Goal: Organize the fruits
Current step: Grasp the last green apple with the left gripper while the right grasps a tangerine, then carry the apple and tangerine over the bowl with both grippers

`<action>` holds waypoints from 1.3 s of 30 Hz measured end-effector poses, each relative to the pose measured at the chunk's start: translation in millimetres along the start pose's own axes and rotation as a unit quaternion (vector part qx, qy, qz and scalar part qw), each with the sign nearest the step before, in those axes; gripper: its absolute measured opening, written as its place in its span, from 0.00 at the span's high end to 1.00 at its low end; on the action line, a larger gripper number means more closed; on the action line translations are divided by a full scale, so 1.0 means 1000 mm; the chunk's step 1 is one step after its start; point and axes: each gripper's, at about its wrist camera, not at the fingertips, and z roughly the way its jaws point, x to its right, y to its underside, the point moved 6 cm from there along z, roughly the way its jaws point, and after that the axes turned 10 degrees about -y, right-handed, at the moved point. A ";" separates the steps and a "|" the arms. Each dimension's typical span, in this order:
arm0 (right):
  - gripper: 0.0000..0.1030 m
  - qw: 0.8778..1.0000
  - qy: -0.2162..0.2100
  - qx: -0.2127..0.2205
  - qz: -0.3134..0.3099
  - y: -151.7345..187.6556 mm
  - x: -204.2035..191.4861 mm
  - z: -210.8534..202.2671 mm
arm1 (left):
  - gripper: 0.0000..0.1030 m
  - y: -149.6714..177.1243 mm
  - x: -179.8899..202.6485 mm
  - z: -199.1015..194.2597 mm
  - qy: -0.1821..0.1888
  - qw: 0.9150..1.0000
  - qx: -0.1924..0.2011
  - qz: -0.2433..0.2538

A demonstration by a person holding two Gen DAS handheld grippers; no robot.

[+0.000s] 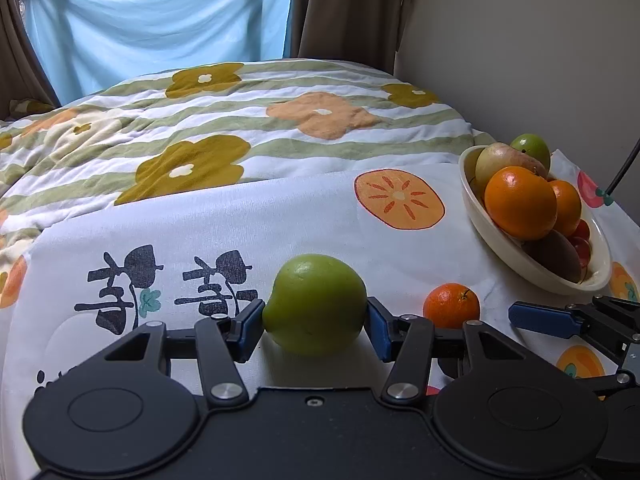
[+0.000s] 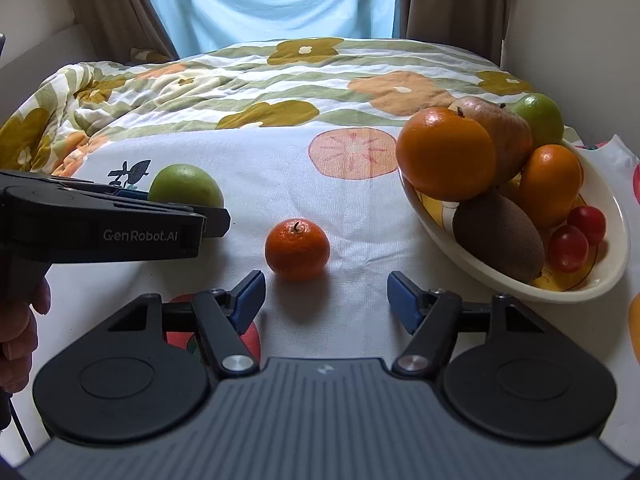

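Observation:
A green apple (image 1: 316,304) rests on the white fruit-print cloth (image 1: 280,220), and the blue pads of my left gripper (image 1: 316,324) press on both of its sides. From the right wrist view, that gripper (image 2: 216,220) comes in from the left with the apple (image 2: 186,186) at its tip. A small mandarin (image 2: 297,250) lies just ahead of my right gripper (image 2: 326,298), slightly left of centre; the jaws stand open, apart from it. The cream oval bowl (image 2: 600,280) at the right holds oranges (image 2: 446,152), a kiwi (image 2: 500,236), cherry tomatoes (image 2: 568,248) and other fruit.
Behind the cloth spreads a striped, flowered quilt (image 1: 240,128). A wall (image 1: 520,60) runs close along the right, behind the bowl (image 1: 520,264). Curtains hang at the back. A person's hand (image 2: 20,340) grips the left tool's handle at the left edge.

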 end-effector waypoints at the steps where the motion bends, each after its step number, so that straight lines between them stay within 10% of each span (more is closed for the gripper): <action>1: 0.24 1.000 -0.002 -0.001 -0.003 -0.001 -0.001 0.002 | 0.44 0.000 0.000 0.000 -0.001 1.000 -0.001 0.000; 15: 0.34 1.000 -0.020 0.005 -0.024 -0.010 -0.004 0.014 | 0.44 0.003 -0.005 -0.004 -0.014 1.000 -0.007 -0.007; 18: 0.50 0.999 -0.037 0.004 -0.028 -0.011 -0.006 0.014 | 0.44 0.003 -0.005 -0.005 -0.019 1.000 -0.008 -0.008; 39: 0.50 0.998 -0.039 0.050 -0.028 -0.034 0.043 -0.077 | 0.44 -0.031 0.043 -0.070 -0.042 0.999 0.031 -0.008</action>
